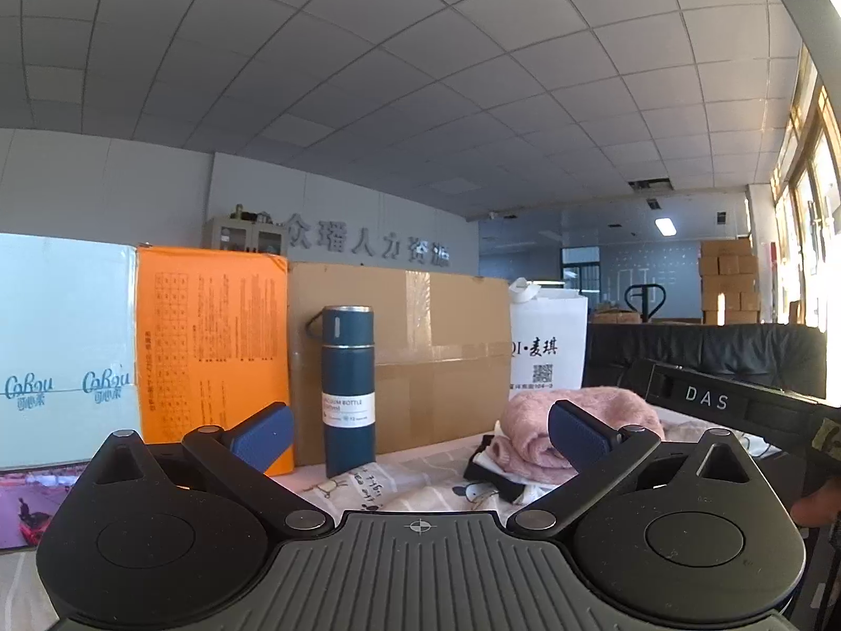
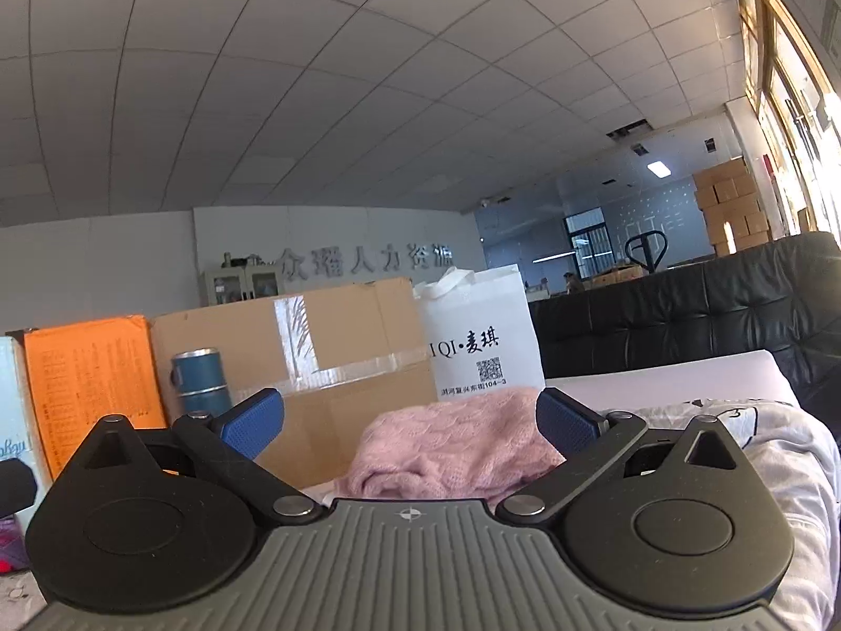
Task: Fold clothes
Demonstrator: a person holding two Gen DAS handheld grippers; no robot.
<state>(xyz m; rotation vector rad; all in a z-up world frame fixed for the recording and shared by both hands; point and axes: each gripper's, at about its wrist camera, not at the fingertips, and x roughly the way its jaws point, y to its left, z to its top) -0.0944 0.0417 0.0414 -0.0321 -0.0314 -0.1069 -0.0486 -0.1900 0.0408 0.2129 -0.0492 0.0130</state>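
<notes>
I hold both tools level and low over the work surface, and neither has anything in it. My left gripper (image 1: 420, 434) stands with its blue-padded jaws spread wide, nothing between them but air; past them I see a tall dark-blue vacuum bottle with a white label (image 1: 348, 392) standing upright in front of a large taped brown cardboard box (image 1: 420, 352), with a flat orange printed carton (image 1: 210, 347) just beside it. My right gripper (image 2: 407, 428) is likewise wide apart and empty.

The thing I am here for, a soft pink knitted garment (image 2: 452, 452), lies bunched in a loose heap on the pale printed cloth covering the table (image 1: 378, 478). From the left view it sits off to the right, resting on some dark and white fabric (image 1: 494, 468) that I cannot identify for certain. From the right view it lies straight ahead, between the jaw tips but beyond them, not touched. A white paper shopping bag with black lettering (image 2: 481, 336) stands behind it.

I judge this to be the very start: approach, before any grasp. The next move calls for tipping both tools downward, finding two edges or corners of the pink heap, pinching only that layer, and lifting it to spread flat. The heap hides its hems, so choosing the pinch points is the hard part.
</notes>
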